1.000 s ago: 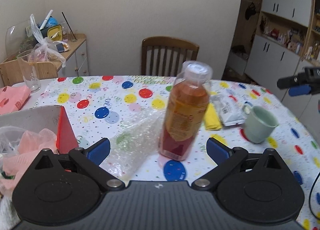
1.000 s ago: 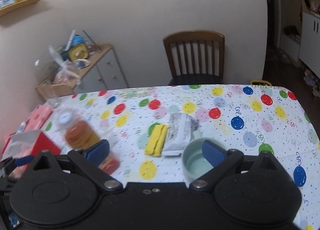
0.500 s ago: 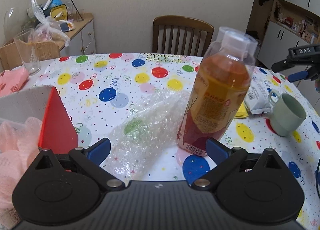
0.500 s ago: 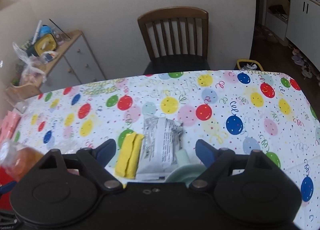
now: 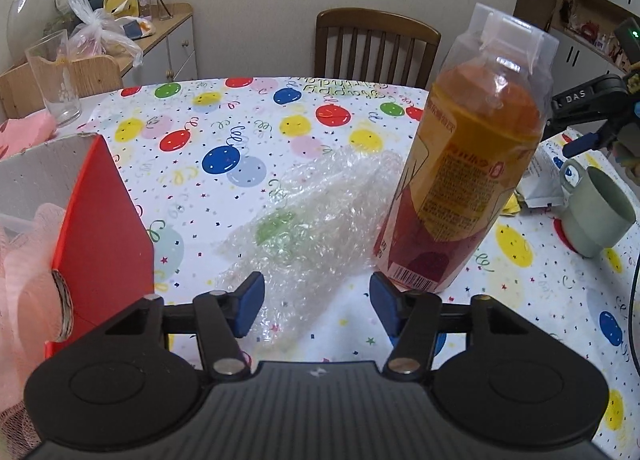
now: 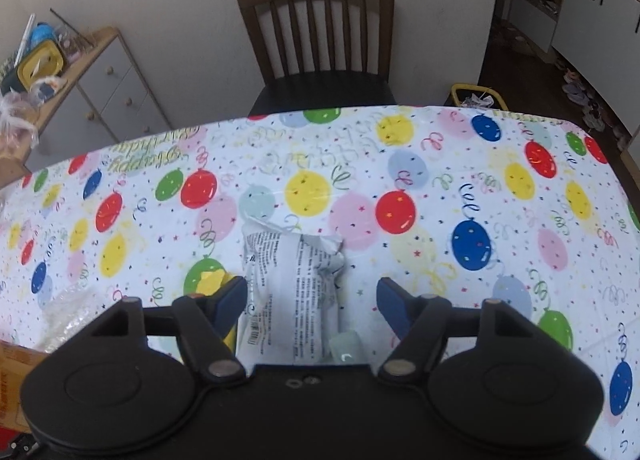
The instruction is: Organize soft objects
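Note:
A crumpled sheet of clear bubble wrap [image 5: 312, 220] lies on the balloon-print tablecloth [image 5: 240, 132], its near end between the tips of my open left gripper [image 5: 316, 300]. A red box [image 5: 100, 228] at the left holds pink mesh [image 5: 24, 280]. In the right wrist view a grey soft packet [image 6: 292, 292] lies between the tips of my open right gripper [image 6: 312, 296], with a yellow sponge [image 6: 212, 280] just behind its left finger. The right gripper [image 5: 588, 116] also shows at the far right of the left wrist view.
An orange drink bottle [image 5: 468, 164] stands right of the bubble wrap, close to my left gripper's right finger. A pale green mug [image 5: 596, 220] stands further right. A drinking glass [image 5: 56, 76] and a pink cloth [image 5: 24, 132] are at the far left. A wooden chair [image 6: 320, 32] stands behind the table.
My left gripper has moved forward and down over the bubble wrap and its jaws have narrowed. My right gripper has moved forward over the grey packet, and the mug has slipped under it.

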Action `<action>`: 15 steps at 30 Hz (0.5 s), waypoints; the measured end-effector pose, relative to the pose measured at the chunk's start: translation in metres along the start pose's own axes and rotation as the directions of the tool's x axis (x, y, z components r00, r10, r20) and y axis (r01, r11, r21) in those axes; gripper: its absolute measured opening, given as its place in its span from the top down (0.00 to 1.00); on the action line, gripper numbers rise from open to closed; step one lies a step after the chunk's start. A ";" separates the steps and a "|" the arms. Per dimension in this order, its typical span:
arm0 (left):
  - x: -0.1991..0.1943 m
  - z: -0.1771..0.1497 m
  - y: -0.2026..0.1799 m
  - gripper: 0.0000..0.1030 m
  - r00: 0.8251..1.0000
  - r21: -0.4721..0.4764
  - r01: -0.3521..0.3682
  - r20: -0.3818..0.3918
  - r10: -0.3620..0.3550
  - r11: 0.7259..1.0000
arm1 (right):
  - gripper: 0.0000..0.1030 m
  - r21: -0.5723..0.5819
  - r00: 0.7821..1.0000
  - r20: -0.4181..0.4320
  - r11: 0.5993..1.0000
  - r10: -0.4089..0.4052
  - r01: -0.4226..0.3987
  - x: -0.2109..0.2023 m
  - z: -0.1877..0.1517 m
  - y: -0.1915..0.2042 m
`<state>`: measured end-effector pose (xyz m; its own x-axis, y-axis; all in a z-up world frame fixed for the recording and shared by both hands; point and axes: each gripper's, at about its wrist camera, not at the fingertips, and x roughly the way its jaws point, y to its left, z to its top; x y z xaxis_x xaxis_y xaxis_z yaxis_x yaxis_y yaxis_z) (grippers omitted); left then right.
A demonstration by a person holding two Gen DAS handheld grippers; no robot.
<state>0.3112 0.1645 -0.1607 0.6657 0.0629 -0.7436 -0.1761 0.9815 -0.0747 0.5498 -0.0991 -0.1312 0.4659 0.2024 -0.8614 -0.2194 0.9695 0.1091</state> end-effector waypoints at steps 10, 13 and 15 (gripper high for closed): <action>0.006 -0.002 0.003 0.76 1.000 0.000 0.007 -0.018 -0.007 1.000 | 0.51 -0.094 0.999 -0.027 0.995 -0.021 0.019 0.021 -0.001 0.021; 0.008 -0.003 0.005 0.83 0.999 -0.011 0.003 -0.032 -0.004 1.000 | 0.60 -0.139 0.999 -0.022 0.990 -0.042 0.039 0.022 -0.003 0.027; 0.008 -0.004 0.006 0.89 0.999 -0.014 0.004 -0.034 -0.004 1.000 | 0.67 -0.159 0.998 -0.017 0.986 -0.057 0.054 0.023 -0.004 0.030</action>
<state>0.3125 0.1705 -0.1692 0.6417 0.0527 -0.7652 -0.1837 0.9791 -0.0867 0.5507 -0.0662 -0.1497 0.4627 0.1442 -0.8747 -0.3278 0.9446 -0.0177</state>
